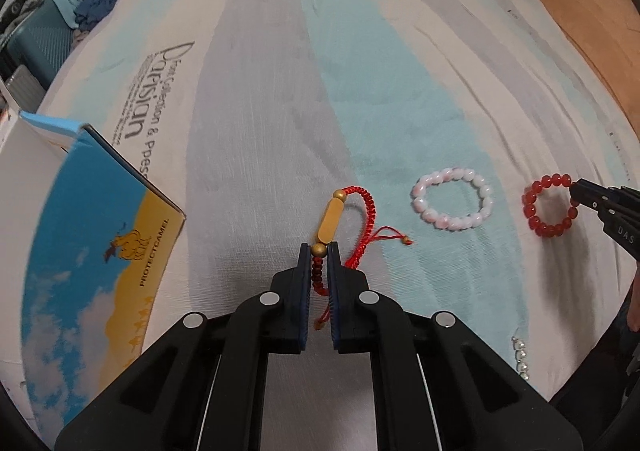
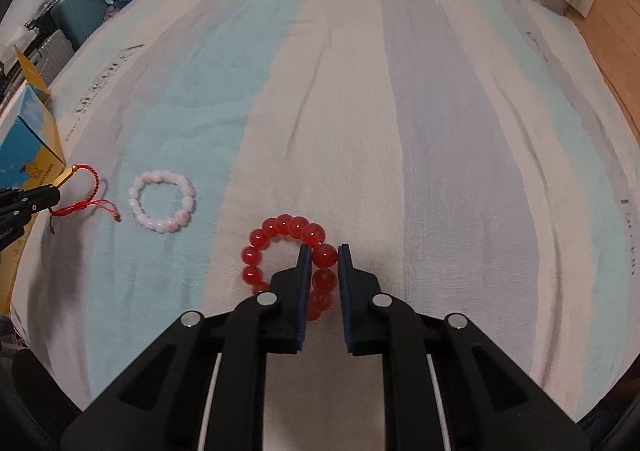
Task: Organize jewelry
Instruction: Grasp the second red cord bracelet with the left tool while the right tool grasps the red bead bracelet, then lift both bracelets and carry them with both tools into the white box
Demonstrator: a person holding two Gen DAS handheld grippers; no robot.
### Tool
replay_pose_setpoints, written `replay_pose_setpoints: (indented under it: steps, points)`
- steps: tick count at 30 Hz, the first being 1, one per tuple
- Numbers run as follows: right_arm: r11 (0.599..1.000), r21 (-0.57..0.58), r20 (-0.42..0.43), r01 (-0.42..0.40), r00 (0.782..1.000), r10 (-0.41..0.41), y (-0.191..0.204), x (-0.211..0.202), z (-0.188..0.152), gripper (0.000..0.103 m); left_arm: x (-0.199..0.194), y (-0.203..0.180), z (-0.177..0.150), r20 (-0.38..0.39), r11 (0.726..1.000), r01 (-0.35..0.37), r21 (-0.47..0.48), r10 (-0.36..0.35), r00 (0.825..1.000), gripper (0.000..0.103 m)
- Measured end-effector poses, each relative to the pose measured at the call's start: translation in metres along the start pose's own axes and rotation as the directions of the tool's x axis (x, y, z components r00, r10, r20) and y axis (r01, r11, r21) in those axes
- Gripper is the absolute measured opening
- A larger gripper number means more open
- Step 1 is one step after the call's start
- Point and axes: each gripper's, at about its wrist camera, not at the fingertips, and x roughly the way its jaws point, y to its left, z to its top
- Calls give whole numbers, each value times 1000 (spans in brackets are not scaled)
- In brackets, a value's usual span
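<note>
your box point(image 1: 100, 235) reads "protectcamel"; the sheet point(image 1: 280, 91) reads "parisian". your left gripper point(image 1: 319, 251) is pinched on the cord bracelet point(image 1: 352, 219), its gold bar running away from you, lifted off the sheet. your right gripper point(image 2: 323, 253) clamps the red beads point(image 2: 288, 235). the pink beads point(image 1: 452, 199) lie flat between them.

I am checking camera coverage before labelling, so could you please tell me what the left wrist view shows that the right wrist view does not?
Only the left wrist view shows a short string of silver beads lying on the sheet.

Only the right wrist view shows the right gripper clamped on one bead of the red bead bracelet up close.

Both show the red cord bracelet held in the left gripper, the pink-white bead bracelet and the blue-yellow box.
</note>
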Motion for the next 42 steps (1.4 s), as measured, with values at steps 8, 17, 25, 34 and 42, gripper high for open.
replay_pose_setpoints:
  steps: [8,17,25,34,42]
  points:
    - [1000,-10,33,-6,999,7,7,-19,3,13,-22,-3,7,37,1000,-4,2,4,999,7]
    - [1000,-19,61,-6,998,7,12,-37,5,13,-41,-2,11,64,1000,-18,2,18,998,7]
    - [999,-31,93,-11,996,13,23,-55,13,13,-57,0,9,84,999,-32,-2,32,996,7]
    - [998,-62,127,-15,992,22,45,-77,20,13,-79,10,3,104,999,-48,-10,49,993,7]
    - [995,-100,169,-22,985,38,77,-104,29,13,-110,31,-5,139,997,-65,-41,70,988,7]
